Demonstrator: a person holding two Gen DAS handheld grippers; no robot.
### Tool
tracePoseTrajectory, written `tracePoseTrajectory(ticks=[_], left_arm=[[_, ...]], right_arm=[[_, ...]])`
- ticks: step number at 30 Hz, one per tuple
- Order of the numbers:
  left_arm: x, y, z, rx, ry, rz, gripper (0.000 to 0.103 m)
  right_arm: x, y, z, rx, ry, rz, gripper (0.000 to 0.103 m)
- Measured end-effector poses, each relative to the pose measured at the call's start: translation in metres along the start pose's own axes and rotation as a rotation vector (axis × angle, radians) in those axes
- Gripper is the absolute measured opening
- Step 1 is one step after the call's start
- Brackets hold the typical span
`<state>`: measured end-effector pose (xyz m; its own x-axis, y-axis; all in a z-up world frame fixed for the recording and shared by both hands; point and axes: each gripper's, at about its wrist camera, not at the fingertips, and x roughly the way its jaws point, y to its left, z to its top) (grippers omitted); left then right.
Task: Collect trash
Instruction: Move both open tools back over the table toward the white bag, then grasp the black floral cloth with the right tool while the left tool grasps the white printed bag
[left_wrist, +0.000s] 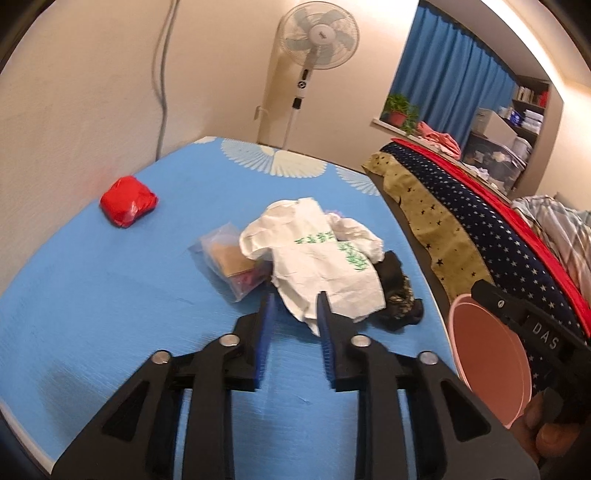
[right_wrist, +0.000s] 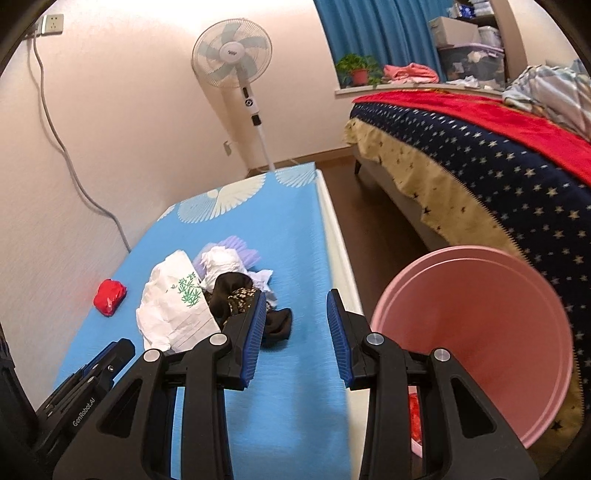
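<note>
Left gripper (left_wrist: 295, 308), jaws narrowly apart and holding nothing, points at the near corner of the crumpled white paper (left_wrist: 317, 258) at frame centre on the blue worktop (left_wrist: 110, 295), nearer than the part-open, empty right gripper (right_wrist: 295, 306).

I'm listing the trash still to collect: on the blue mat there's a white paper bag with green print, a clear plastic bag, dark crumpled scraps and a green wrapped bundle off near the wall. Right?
Not quite: the bundle near the wall is red, not green, as the left wrist view shows. The rest stands.
</note>
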<state>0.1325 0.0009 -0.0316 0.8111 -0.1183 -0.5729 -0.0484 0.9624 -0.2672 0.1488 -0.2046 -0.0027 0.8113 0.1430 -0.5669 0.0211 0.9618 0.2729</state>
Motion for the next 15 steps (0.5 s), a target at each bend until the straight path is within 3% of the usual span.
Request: tracePoseTrajectory(ticks=[6,10,15], left_arm=[[0.013,0.008,0.005,-0.030,0.009,0.002,0.033],[0.022,0.014,0.006,-0.066,0.026,-0.011,0.037],[0.033,0.018,0.007,-0.099,0.047,-0.029,0.041]], right_arm=[[0.027,0.006,-0.001,-0.010,0.053,0.029,0.035],[0.045,0.007,-0.004,-0.009,0.097,0.033,0.047],[0.062,0.010,-0.007,-0.020,0.147,0.035,0.052]])
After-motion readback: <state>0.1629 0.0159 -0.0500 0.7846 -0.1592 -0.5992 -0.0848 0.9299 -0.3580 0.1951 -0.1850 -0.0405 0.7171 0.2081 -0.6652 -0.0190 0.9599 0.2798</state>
